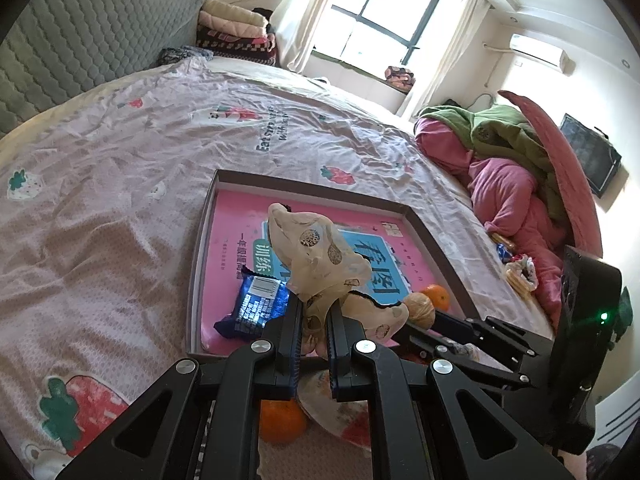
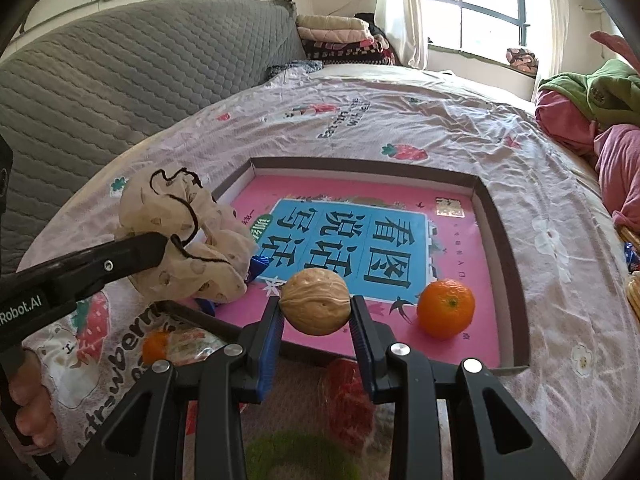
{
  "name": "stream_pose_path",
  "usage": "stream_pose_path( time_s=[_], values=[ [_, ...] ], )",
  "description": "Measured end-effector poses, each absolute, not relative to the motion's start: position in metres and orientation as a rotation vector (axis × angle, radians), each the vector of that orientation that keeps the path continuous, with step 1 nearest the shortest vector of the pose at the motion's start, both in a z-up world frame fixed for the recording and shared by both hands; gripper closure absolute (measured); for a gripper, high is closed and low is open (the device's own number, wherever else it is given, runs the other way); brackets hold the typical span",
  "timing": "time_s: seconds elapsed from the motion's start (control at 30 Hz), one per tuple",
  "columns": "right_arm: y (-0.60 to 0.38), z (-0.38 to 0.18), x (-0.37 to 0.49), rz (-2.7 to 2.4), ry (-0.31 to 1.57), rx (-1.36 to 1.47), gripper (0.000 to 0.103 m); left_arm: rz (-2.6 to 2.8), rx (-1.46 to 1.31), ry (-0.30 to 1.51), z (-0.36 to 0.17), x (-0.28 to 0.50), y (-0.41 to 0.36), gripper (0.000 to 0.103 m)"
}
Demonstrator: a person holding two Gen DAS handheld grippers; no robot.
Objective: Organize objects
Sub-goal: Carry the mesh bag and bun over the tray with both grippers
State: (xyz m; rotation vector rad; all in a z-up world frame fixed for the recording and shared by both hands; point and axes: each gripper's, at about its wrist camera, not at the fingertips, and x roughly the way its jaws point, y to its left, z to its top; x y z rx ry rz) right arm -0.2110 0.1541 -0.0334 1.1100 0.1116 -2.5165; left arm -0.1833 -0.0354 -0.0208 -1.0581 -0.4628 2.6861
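Note:
A shallow brown-rimmed box lies on the bed with a pink and blue book flat inside it. My left gripper is shut on a beige dotted scrunchie, held over the box's near edge. Under it in the box lies a blue snack packet. My right gripper is shut on a walnut just above the box's near edge. An orange sits inside the box to the walnut's right. The right wrist view shows the scrunchie and the left gripper at the left.
A second orange and a clear plastic packet lie on the strawberry-print sheet in front of the box. Pink and green bedding is piled at the right, with snack packets beside it. A grey headboard is at the left.

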Motion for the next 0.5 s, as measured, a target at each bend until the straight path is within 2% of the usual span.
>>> stream_pose_path(
  time_s=[0.5],
  values=[
    [0.145,-0.052,-0.229,-2.485,0.174,1.184,0.069,2.67,-1.116,-0.489,-0.039,-0.207,-0.037,0.093]
  ],
)
